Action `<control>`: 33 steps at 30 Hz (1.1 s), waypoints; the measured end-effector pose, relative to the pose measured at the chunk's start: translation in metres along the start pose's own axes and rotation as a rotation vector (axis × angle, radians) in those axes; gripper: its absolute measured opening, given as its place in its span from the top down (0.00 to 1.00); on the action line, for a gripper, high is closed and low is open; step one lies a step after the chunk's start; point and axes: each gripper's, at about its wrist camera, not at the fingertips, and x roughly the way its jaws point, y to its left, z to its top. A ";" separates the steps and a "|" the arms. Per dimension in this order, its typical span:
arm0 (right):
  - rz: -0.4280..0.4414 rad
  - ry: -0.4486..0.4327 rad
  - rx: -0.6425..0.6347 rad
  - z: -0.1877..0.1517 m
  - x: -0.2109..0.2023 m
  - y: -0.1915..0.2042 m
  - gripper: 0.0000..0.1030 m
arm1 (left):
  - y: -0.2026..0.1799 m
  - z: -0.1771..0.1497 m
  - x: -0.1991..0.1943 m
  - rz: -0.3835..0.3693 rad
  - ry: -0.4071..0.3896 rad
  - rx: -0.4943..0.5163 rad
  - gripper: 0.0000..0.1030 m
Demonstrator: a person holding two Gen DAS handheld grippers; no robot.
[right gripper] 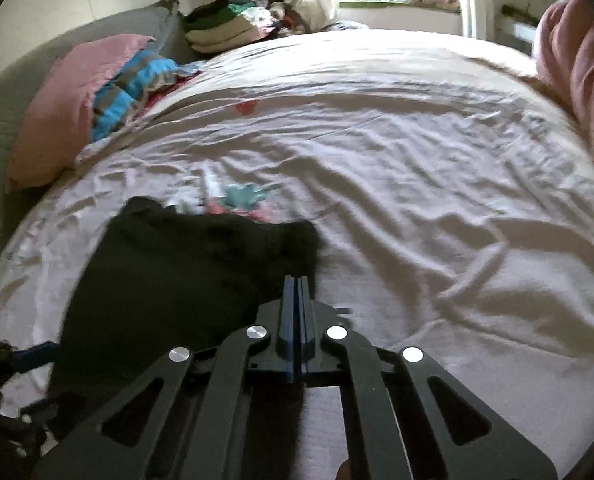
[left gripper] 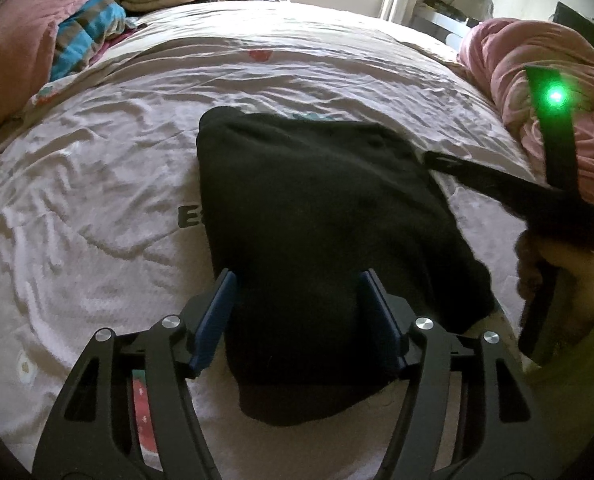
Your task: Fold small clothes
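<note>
A black garment (left gripper: 321,216) is spread on the sheet (left gripper: 97,160) of the bed, mid-bed, partly folded into a rough block; no sleeves or legs can be made out, so the kind of garment cannot be told. The left gripper (left gripper: 297,316) is held over the near end of the garment with jaws apart – cloth lies between the blue pads (left gripper: 217,320), but the pads are not seen pressing on it, so nothing is gripped there. The right gripper (right gripper: 296,308) is seen with pads brought fully together at the garment's right edge; dark cloth runs right up to the tips, yet whether a layer is actually pinched cannot be told from the blurred right view. In the left view the right gripper (left gripper: 437,159) is seen reaching that same edge from the side, held by a hand (left gripper: 557,280). Step judged: an edge is being taken for the next fold. To do it well, a real pinch on the edge should be confirmed before lifting, the near end should be pinned or gripped by the left so the block is not dragged, and the edge should be carried over low and flat – layers kept aligned, no bunching. A clothes pile (right gripper: 225,28) and pillow (right gripper: 57,112) lie well apart at the far left.
</note>
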 end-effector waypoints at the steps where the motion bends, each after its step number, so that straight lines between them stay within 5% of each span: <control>1: 0.019 0.004 0.010 0.000 -0.003 -0.002 0.99 | 0.001 0.000 0.000 -0.008 0.000 -0.006 0.45; 7: 0.069 -0.039 0.024 -0.009 -0.035 -0.005 0.98 | 0.002 -0.001 -0.001 -0.016 -0.001 -0.015 0.45; 9: 0.092 -0.039 0.019 -0.015 -0.046 -0.001 0.86 | 0.003 -0.002 -0.003 -0.017 -0.003 -0.016 0.45; 11: 0.114 -0.053 0.019 -0.020 -0.057 0.002 0.65 | 0.003 -0.003 -0.005 -0.023 -0.007 -0.020 0.45; 15: 0.167 -0.057 0.032 -0.037 -0.076 0.007 0.64 | 0.006 -0.008 -0.012 -0.033 -0.019 -0.027 0.43; 22: 0.258 0.050 0.081 -0.067 -0.072 0.012 0.39 | 0.015 -0.022 -0.030 -0.025 -0.058 -0.043 0.34; 24: 0.233 0.083 0.073 -0.074 -0.065 0.015 0.39 | 0.018 -0.026 -0.032 -0.030 -0.062 -0.057 0.34; 25: 0.220 0.097 0.070 -0.076 -0.061 0.016 0.52 | 0.019 -0.027 -0.033 -0.036 -0.064 -0.062 0.34; 26: 0.217 0.107 0.067 -0.078 -0.058 0.015 0.84 | 0.020 -0.028 -0.034 -0.040 -0.065 -0.064 0.34; 33: 0.185 0.068 0.030 -0.082 -0.068 0.014 0.83 | 0.022 -0.034 -0.043 -0.058 -0.083 -0.068 0.29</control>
